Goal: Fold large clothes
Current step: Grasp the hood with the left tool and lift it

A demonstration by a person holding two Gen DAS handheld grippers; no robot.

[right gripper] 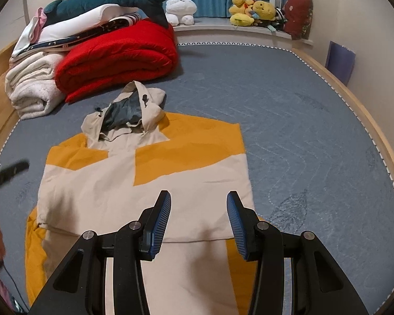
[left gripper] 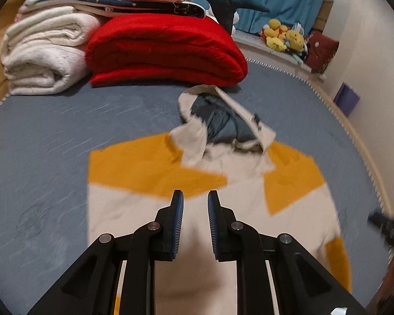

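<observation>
A cream and orange hooded jacket (left gripper: 134, 204) (right gripper: 105, 183) lies flat on the grey-blue mattress (left gripper: 39, 144) (right gripper: 302, 131). Its sides are folded in, and its lower part lies under both grippers. The hood (left gripper: 218, 120) (right gripper: 126, 110) points away from me and shows a grey lining. My left gripper (left gripper: 195, 197) hovers above the jacket's middle with a narrow gap between its jaws and nothing in it. My right gripper (right gripper: 198, 197) hangs over the cream panel, open wider, with nothing between its fingers. Neither gripper touches the cloth.
At the back left are a folded red quilt (left gripper: 165, 50) (right gripper: 118, 55) and rolled white blankets (left gripper: 42, 52) (right gripper: 31, 86), with a shark plush (right gripper: 113, 0) on top. Yellow plush toys (right gripper: 252, 10) sit on the far ledge. A wooden bed frame (right gripper: 380, 136) rims the mattress.
</observation>
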